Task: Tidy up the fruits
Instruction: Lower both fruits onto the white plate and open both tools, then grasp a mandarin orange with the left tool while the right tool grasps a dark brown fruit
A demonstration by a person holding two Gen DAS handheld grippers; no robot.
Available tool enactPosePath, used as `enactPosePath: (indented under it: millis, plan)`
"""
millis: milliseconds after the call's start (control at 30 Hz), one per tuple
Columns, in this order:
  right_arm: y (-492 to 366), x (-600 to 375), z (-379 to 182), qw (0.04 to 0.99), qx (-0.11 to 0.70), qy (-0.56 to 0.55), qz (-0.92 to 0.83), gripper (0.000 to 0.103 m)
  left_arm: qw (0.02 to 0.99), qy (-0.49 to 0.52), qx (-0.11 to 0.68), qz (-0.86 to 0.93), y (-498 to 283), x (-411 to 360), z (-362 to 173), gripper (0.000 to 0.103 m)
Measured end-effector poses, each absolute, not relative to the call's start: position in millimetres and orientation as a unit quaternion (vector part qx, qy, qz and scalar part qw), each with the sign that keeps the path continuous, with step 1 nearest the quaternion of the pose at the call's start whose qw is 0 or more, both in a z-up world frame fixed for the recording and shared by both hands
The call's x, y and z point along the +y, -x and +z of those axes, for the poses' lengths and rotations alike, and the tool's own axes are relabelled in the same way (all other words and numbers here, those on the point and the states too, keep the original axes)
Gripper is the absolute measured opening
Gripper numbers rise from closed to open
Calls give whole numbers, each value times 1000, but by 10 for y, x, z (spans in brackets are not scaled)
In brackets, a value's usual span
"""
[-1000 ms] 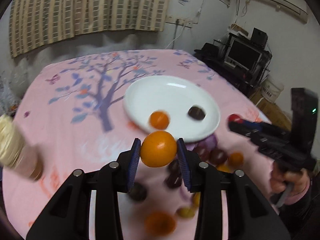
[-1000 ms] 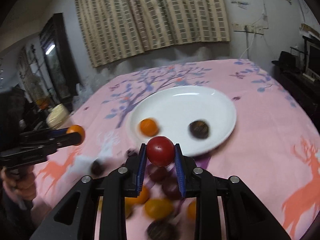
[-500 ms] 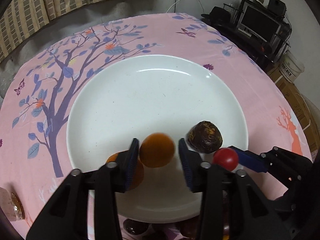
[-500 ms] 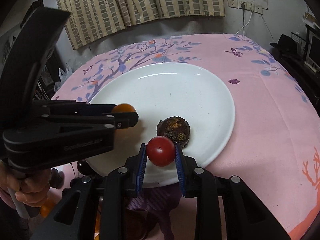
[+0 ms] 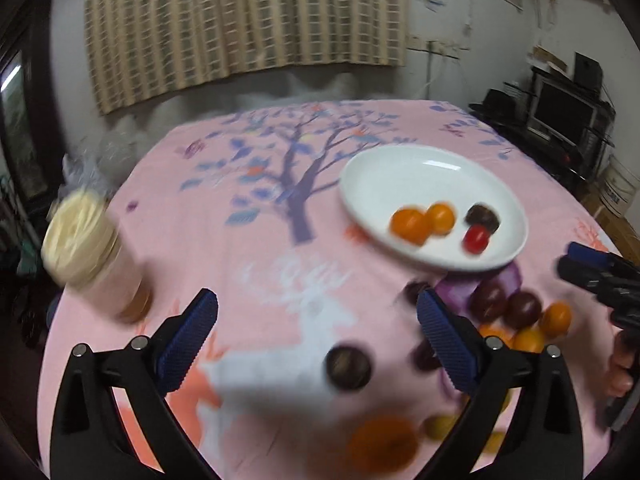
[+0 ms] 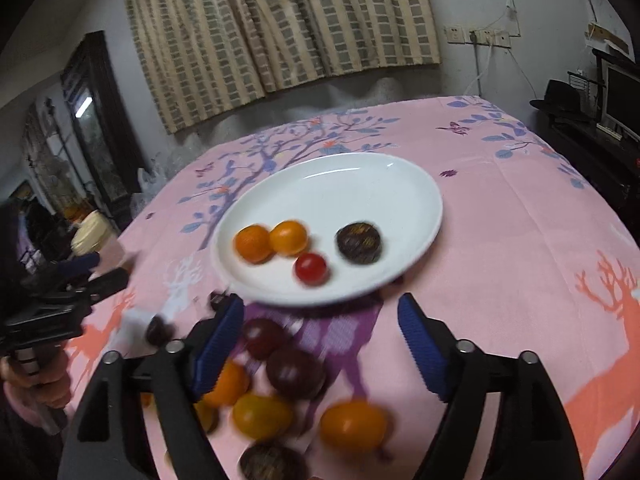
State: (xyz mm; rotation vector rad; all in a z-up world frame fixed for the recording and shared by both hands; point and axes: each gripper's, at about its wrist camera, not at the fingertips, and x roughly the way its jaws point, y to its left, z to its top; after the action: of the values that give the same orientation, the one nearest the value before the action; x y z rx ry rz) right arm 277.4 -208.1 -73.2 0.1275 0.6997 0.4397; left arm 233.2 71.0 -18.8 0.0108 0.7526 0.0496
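1. Both jaw pairs have just been opening; left gripper and right gripper are spread wide, nothing gripped.
2. A dark round fruit is seen between and just past the left fingers.
3. The loose fruit pile is seen directly below the right fingers, nearer that hand.
4. Four fruits are already held on the white plate, beyond both.

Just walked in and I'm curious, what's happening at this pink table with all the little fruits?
A person is sorting small fruits onto a white plate with two handheld grippers. The left gripper and right gripper have just been opening, with nothing between their pads. The plate holds two orange fruits, a red cherry tomato and a dark round fruit. A loose pile still waits on the tablecloth.
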Motion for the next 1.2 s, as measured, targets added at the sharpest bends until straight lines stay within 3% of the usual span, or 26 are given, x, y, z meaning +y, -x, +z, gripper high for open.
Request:
enactPosePath:
  millis: [233,533,867,1033,1200]
  plan:
    - [-2126,-1888,-952,897,378,-19,227,83,914,54,401,42,-1954,1136,-554,98]
    - [-2123,-1717,-1131,882,433,22,187,83,921,52,382,50,-1854,1148,-504,98]
    - [-2055,-1621,-1215,882,442,72,144,69,920,62,385,48,-1853,1171,-511,98]
    - [-2008,-1533,-1199,883,433,96,156,51,919,62,387,47,-1857,1174,-519,98]
    - [-2000,-1509,-1183,883,431,99,159,42,917,69,390,42,-1856,1183,-536,98]
